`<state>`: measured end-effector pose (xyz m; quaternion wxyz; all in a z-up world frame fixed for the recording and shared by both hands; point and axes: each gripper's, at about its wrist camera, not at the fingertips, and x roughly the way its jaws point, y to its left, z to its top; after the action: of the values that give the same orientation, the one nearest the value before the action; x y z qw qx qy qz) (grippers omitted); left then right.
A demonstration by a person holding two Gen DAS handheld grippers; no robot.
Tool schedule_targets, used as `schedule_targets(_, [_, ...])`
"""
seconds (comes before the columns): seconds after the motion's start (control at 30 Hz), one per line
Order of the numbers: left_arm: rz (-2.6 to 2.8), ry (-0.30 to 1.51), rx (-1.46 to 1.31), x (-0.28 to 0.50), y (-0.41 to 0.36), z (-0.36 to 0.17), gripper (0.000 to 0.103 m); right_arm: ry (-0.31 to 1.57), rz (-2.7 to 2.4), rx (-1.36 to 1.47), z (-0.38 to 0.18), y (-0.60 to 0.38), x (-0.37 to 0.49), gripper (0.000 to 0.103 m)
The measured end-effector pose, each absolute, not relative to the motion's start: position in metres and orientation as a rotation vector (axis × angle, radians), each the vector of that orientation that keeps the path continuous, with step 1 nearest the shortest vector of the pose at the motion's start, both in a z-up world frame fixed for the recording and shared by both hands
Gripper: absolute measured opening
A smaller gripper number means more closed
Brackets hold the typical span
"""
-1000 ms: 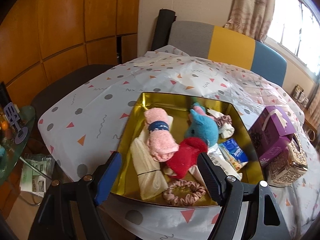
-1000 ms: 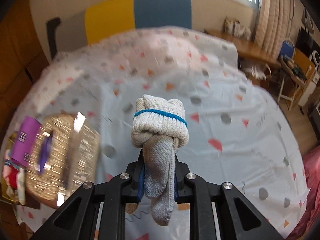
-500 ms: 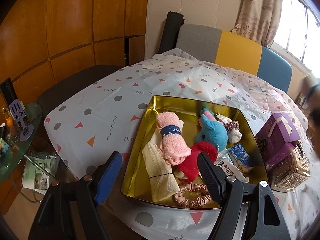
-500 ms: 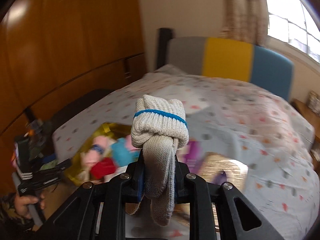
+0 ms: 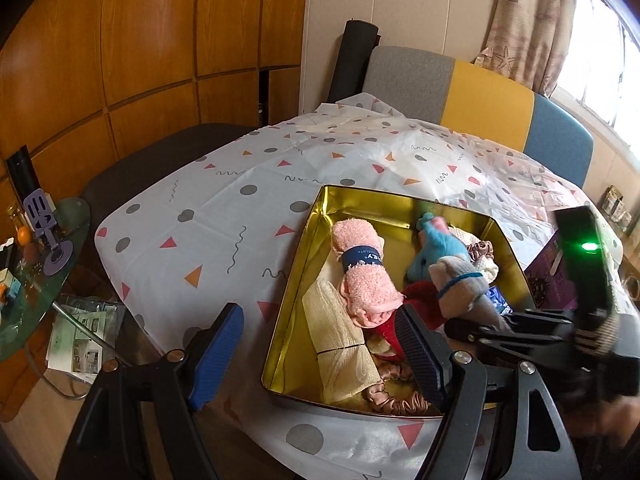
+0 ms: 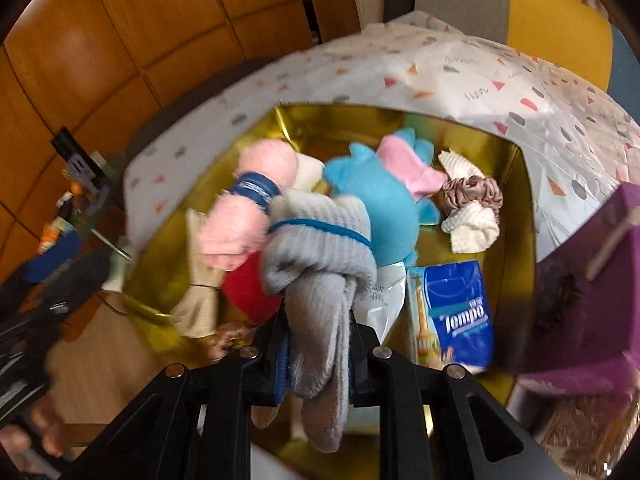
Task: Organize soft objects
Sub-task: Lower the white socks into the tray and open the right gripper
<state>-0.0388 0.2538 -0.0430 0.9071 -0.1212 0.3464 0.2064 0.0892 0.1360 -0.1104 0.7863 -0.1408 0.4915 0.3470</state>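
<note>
A rolled grey sock bundle (image 6: pixel 320 240), banded in blue, is clamped by its loose tail in the right claw (image 6: pixel 316 356), whose jaws are pinched narrow on the fabric. The bundle is held by the tail, presumably so that the bulky rolled end hangs free and can be lowered in first. It is poised above the gold tin (image 6: pixel 516 184), over the middle of the contents, with a pink rolled towel (image 6: pixel 248 200) at its 10 o'clock, a blue plush toy (image 6: pixel 384 204) at 1 o'clock and a red plush (image 6: pixel 248 284) at 8 o'clock. A tissue pack (image 6: pixel 456 312) lies at 4 o'clock and 2 scrunchies (image 6: pixel 472 192) are seen toward 2 o'clock.

The left claw (image 5: pixel 316 348) is kept wide and holds nothing; it is poised at the near edge of the tin, at 6 o'clock of it, perhaps kept ready to steady the tin or tidy the pile. The tin rests on the counter (image 5: pixel 224 200) under a patterned cloth. Whether the sock already touches the items beneath cannot be told. Release over a free gap is judged the remaining step.
</note>
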Motion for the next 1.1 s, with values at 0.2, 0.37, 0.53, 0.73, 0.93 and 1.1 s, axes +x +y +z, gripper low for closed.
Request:
schedule_targets(0.2, [0.423, 0.721, -0.256, -0.038, 0.255, -0.045, 0.078, 1.080, 0.655, -0.350, -0.126, 0.141, 0.109, 0.018])
schedule_targets(0.37, [0.427, 0.716, -0.260, -0.039, 0.257, -0.044, 0.078, 1.074, 0.683, -0.296, -0.123, 0.131, 0.106, 0.028])
schedule_targets(0.53, [0.429, 0.716, -0.264, -0.039, 0.257, -0.043, 0.079, 1.019, 0.686, -0.258, -0.105, 0.110, 0.094, 0.038])
schedule_targets(0.73, [0.424, 0.719, -0.261, -0.038, 0.255, -0.044, 0.080, 0.953, 0.669, -0.239, -0.087, 0.093, 0.079, 0.038])
schedule_targets(0.93, [0.422, 0.716, -0.256, -0.037, 0.252, -0.042, 0.081, 0.871, 0.680, -0.250, -0.078, 0.082, 0.060, 0.034])
schedule_targets(1.1, [0.419, 0.707, -0.234, -0.038, 0.245, -0.037, 0.085, 0.921, 0.668, -0.306, -0.096, 0.095, 0.068, 0.026])
